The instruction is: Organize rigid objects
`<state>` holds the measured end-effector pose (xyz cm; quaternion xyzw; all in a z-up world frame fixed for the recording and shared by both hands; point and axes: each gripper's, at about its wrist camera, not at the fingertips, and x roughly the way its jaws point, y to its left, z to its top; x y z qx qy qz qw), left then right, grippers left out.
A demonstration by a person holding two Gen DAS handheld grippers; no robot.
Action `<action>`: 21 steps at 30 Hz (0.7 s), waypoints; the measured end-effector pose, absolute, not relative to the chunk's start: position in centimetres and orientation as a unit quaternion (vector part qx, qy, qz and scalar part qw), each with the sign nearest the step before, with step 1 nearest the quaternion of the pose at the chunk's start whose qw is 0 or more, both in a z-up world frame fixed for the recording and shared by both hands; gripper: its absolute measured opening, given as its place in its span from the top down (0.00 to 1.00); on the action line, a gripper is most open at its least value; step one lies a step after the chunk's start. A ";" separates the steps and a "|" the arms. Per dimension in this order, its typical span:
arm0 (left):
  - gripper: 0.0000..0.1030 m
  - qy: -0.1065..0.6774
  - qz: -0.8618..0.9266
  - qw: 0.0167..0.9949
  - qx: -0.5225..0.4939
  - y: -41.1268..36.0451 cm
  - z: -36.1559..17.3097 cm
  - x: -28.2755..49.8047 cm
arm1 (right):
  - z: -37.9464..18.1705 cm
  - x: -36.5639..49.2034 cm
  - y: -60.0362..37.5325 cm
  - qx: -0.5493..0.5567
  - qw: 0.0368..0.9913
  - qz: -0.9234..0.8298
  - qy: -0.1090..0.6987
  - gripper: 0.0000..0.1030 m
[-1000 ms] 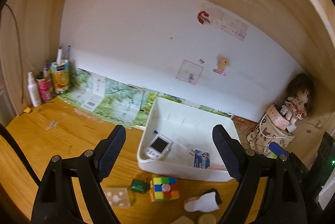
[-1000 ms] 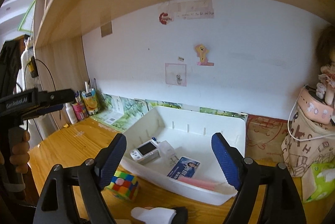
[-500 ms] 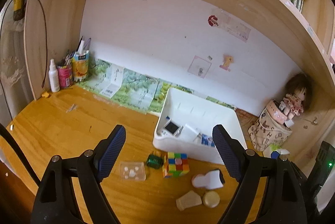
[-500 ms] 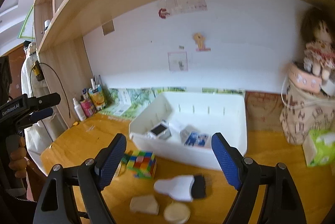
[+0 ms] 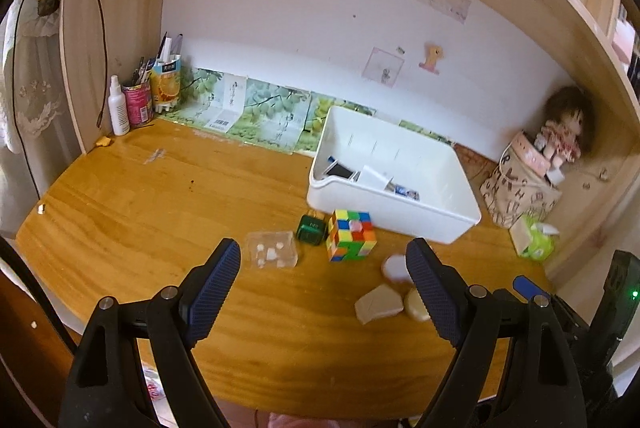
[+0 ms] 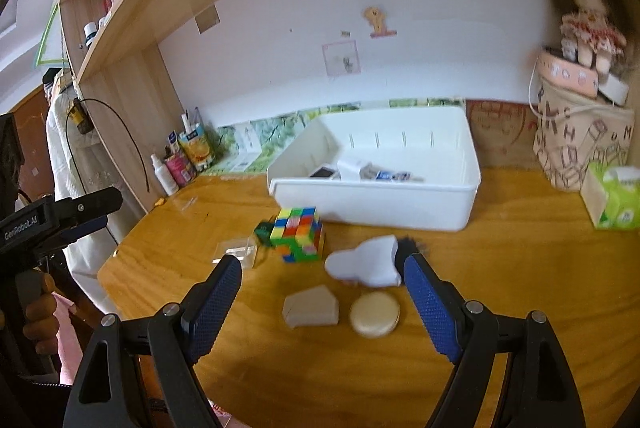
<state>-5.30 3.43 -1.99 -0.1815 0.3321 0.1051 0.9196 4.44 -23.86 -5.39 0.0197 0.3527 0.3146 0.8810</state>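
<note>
Tools both hang empty over the worktop, left tool and right tool spread wide, nothing gripped. Loose items wait in front of the white bin: colour cube, clear box, beige wedge, round disc. Looks like a picking step; next, choose one, close, carry it binward.

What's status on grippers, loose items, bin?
Left gripper, right gripper open, empty. Puzzle cube, brush, beige pieces still outside white bin. Path unobstructed.
</note>
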 end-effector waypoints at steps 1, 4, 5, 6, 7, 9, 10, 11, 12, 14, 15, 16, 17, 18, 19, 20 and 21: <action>0.16 0.335 0.107 0.919 -0.178 3.4 -2.1 -5.5 | -5.6 4.2 -23.9 0.021 0.879 0.314 0.358 0.18; 0.16 0.347 0.113 0.915 -0.170 3.2 -2.6 -5.7 | -6.1 3.7 -24.2 0.027 0.874 0.313 0.370 0.18; 0.16 0.354 0.115 0.913 -0.167 3.1 -2.8 -5.8 | -6.3 3.6 -24.4 0.031 0.872 0.312 0.376 0.18; 0.16 0.358 0.116 0.912 -0.164 3.0 -3.0 -5.8 | -6.4 3.6 -24.5 0.035 0.870 0.311 0.380 0.18; 0.16 0.363 0.117 0.910 -0.161 2.9 -3.2 -5.7 | -6.6 3.6 -24.6 0.037 0.868 0.311 0.385 0.18; 0.16 0.375 0.117 0.907 -0.151 2.4 -3.7 -5.6 | -6.9 3.6 -24.9 0.041 0.865 0.307 0.395 0.18; 0.16 0.379 0.117 0.907 -0.146 2.2 -3.8 -5.5 | -7.1 3.7 -25.1 0.043 0.863 0.305 0.399 0.18; 0.16 0.384 0.117 0.906 -0.137 1.9 -4.0 -5.3 | -7.3 3.9 -25.2 0.047 0.861 0.302 0.406 0.18; 0.16 0.388 0.116 0.905 -0.131 1.7 -4.1 -5.3 | -7.4 4.0 -25.4 0.050 0.860 0.299 0.412 0.18; 0.16 0.394 0.113 0.905 -0.118 1.1 -4.3 -5.0 | -7.8 4.3 -25.8 0.060 0.856 0.292 0.423 0.18; 0.16 0.397 0.110 0.904 -0.111 0.8 -4.4 -4.8 | -8.0 4.5 -25.9 0.063 0.854 0.289 0.428 0.18; 0.16 0.400 0.107 0.904 -0.106 0.6 -4.6 -4.6 | -8.1 4.7 -26.0 0.066 0.853 0.286 0.432 0.18; 0.16 0.403 0.105 0.903 -0.101 0.4 -4.7 -4.4 | -8.4 4.8 -26.2 0.069 0.851 0.283 0.438 0.18; 0.16 0.407 0.102 0.903 -0.096 0.2 -4.8 -4.2 | -8.6 5.0 -26.3 0.072 0.849 0.279 0.442 0.18; 0.16 0.410 0.099 0.902 -0.092 0.0 -4.9 -4.0 | -8.8 5.2 -26.4 0.073 0.848 0.276 0.447 0.18; 0.16 0.414 0.096 0.901 -0.088 -0.3 -5.1 -3.8 | -9.1 5.4 -26.5 0.075 0.846 0.271 0.453 0.18; 0.16 0.417 0.093 0.900 -0.086 -0.4 -5.2 -3.6 | -9.3 5.6 -26.6 0.075 0.844 0.268 0.458 0.18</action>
